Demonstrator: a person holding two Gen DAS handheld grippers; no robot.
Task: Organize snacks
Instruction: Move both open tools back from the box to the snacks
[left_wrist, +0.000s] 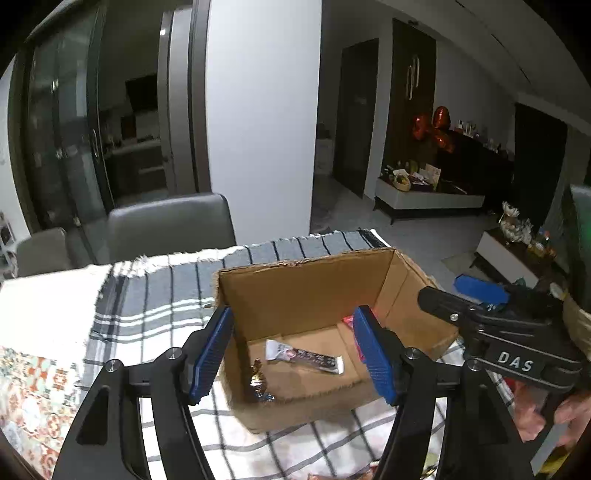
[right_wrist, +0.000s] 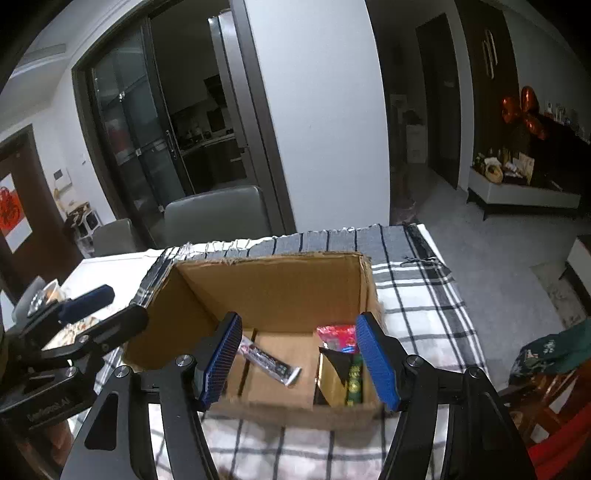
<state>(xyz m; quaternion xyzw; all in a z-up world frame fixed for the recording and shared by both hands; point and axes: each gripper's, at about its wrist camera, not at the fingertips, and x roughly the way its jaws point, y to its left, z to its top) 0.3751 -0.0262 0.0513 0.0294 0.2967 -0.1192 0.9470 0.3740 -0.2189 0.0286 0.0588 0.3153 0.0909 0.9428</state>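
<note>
A checked cloth (left_wrist: 155, 306) in white, grey and black covers most of the counter (left_wrist: 40, 295), whose bare white top shows at the far left; nearer on that side lies a patterned mat (left_wrist: 33, 391) in orange and teal. Behind the counter stand grey chairs (right_wrist: 218, 214), then a white wall and dark glass sliding doors (right_wrist: 147, 122) opening on a dim kitchen. Farther right in the room a low white bench (right_wrist: 524, 194) carries a basket and small items, with red foil balloons (left_wrist: 436, 127) above it on a dark sideboard. On the cloth sits an open cardboard box (right_wrist: 273, 288), its flaps torn off and its rim ragged. Inside lie a long silver-and-dark snack bar (right_wrist: 269, 363), a red packet (right_wrist: 336, 336) against the right wall, a gold-and-black packet (right_wrist: 332, 376) and a green stick pack (right_wrist: 355, 380) in the right near corner, and, in the left wrist view, a small gold-wrapped candy (left_wrist: 258, 380) near the front wall. The left gripper (left_wrist: 291, 354) hangs over the box's near edge with its blue pads spread wide and nothing between them. The right gripper (right_wrist: 299, 358) is likewise spread and empty over the box, its right finger (right_wrist: 376, 358) partly screening the packets in the corner.
</note>
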